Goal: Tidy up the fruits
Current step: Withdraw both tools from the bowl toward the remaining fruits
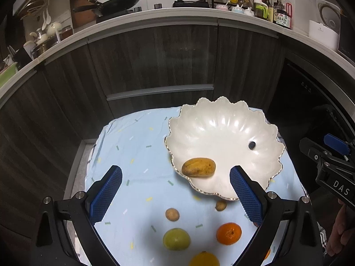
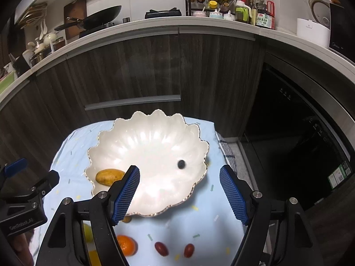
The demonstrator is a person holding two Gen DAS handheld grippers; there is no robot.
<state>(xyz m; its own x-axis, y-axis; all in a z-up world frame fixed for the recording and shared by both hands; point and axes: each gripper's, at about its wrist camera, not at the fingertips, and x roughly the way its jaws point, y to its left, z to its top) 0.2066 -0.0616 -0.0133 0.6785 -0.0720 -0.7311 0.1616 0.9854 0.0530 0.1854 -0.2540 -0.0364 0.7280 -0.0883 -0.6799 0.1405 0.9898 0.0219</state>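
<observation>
A white scalloped bowl (image 1: 224, 130) (image 2: 153, 144) stands on a light blue cloth. In it lie a yellow-brown mango (image 1: 198, 167) (image 2: 109, 176) and a dark blueberry (image 1: 251, 145) (image 2: 181, 164). In front of the bowl, on the cloth, are two small brown fruits (image 1: 172, 214), a green fruit (image 1: 176, 239), an orange mandarin (image 1: 229, 233) (image 2: 126, 245), a yellow fruit (image 1: 204, 259) and two dark red fruits (image 2: 161, 248). My left gripper (image 1: 176, 191) is open above the cloth with nothing between its blue pads. My right gripper (image 2: 179, 192) is open over the bowl's near rim, also empty.
The blue cloth (image 1: 133, 146) covers a small table in front of dark wood cabinets (image 1: 155, 59). A checked towel (image 2: 227, 150) lies at the cloth's right edge. A kitchen counter with a wok (image 1: 115, 4) and bottles (image 1: 273, 11) runs behind. A dark oven front (image 2: 299, 137) is on the right.
</observation>
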